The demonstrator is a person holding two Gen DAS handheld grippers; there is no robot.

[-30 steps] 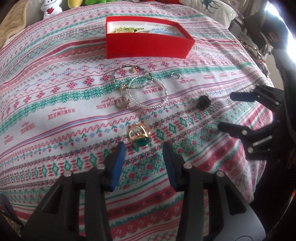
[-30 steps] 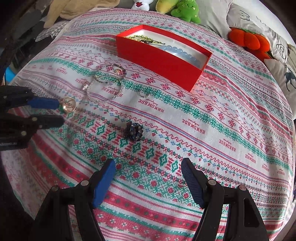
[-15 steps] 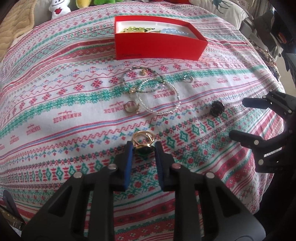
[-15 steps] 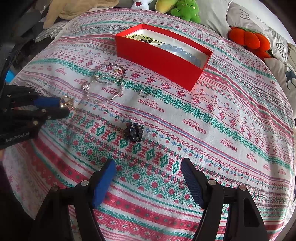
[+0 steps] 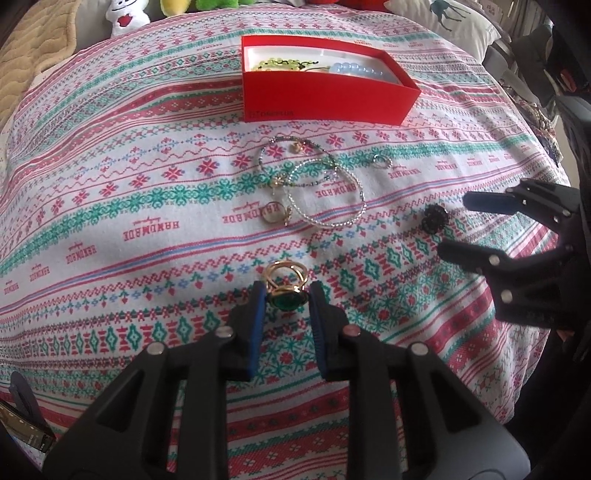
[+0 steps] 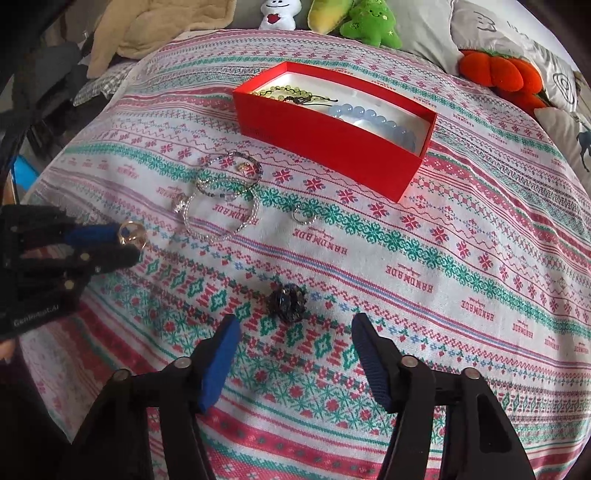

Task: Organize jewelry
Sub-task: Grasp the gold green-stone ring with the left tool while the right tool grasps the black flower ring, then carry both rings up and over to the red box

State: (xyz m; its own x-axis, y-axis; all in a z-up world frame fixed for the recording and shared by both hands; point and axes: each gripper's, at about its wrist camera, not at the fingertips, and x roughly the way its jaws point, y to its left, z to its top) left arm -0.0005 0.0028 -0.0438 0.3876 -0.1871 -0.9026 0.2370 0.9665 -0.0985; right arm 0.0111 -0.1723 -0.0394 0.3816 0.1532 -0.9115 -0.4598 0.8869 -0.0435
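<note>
My left gripper [image 5: 287,295] is shut on a gold ring with a green stone [image 5: 286,284], held just above the patterned cloth; it also shows in the right wrist view [image 6: 131,232]. My right gripper [image 6: 295,332] is open, its fingers either side of and just short of a dark beaded ring [image 6: 288,301], which lies on the cloth [image 5: 435,218]. A red box [image 5: 321,92] [image 6: 332,136] at the back holds a green bead bracelet and a blue bead bracelet. Loose bangles [image 5: 325,195] [image 6: 221,210], a small gold ring [image 5: 276,214] and a silver ring [image 5: 381,161] [image 6: 304,218] lie between.
The patterned cloth [image 5: 110,184] covers a rounded bed surface that drops away at the front and right edges. Plush toys [image 6: 373,22] and pillows [image 6: 498,70] line the back. A beige blanket [image 5: 26,74] lies at the far left.
My left gripper closed on the gold ring with the green stone and lifted it slightly, moving toward the box. My right gripper moved closer to the dark beaded ring, still open.
</note>
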